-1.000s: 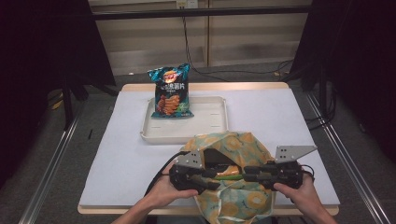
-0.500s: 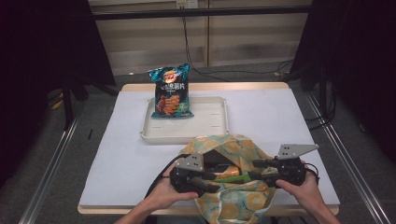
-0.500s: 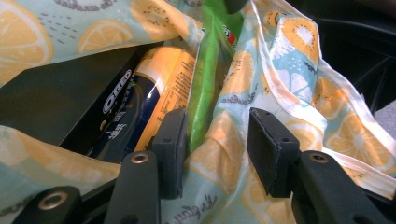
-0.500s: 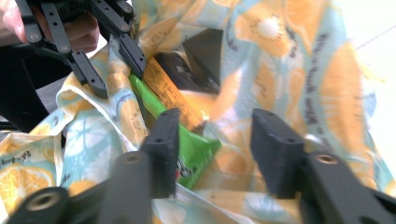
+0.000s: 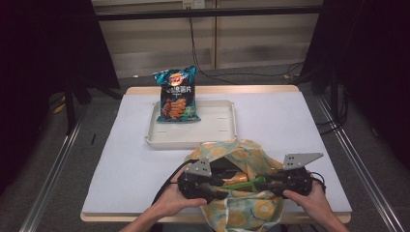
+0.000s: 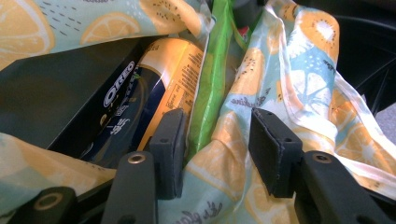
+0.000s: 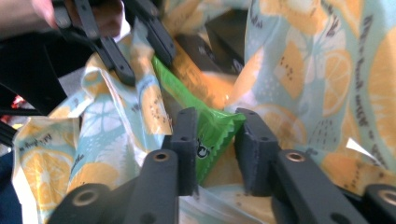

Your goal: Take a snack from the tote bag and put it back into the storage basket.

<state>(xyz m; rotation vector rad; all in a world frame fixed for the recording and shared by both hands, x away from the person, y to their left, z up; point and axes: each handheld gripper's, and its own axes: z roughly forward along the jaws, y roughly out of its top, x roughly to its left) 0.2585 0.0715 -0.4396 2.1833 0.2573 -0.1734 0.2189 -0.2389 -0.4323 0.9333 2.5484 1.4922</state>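
Pinching green packet (image 7: 212,135) edge: right gripper (image 7: 215,149); left gripper (image 6: 215,149) holding bag rim (image 6: 224,154), jaws crowded.

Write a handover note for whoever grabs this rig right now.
Left claw: straddles the rim of the lemon-print cloth bag at the table's near edge. Can't tell if it pinches.
Right claw: jaws have just been closing, now shut on the end of the green plastic snack packet that pokes from the bag.
Inside the bag: black Oreo box, yellow packet.
Done: blue crisp bag sits at the far left of the white plastic tray.
Left: probably draw the green packet out to the tray, then the rest.
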